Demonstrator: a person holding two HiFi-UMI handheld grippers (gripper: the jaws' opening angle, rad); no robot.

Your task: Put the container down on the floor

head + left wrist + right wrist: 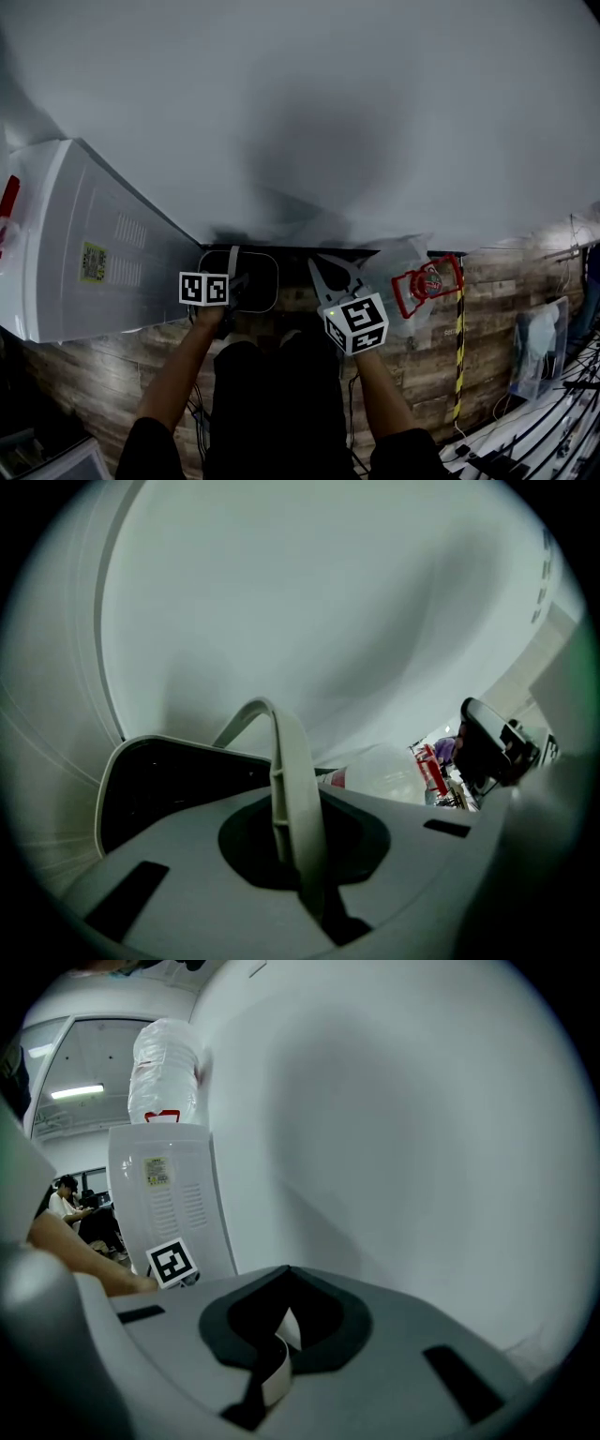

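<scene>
Jaws of left gripper [234, 267] and right gripper [330, 272] clenched on edge of white container [328, 112], contents unseen.

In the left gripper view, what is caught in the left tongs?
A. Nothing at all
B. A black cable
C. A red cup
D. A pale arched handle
D: the pale arched handle curves down into the left tongs, which are shut on it.
</scene>
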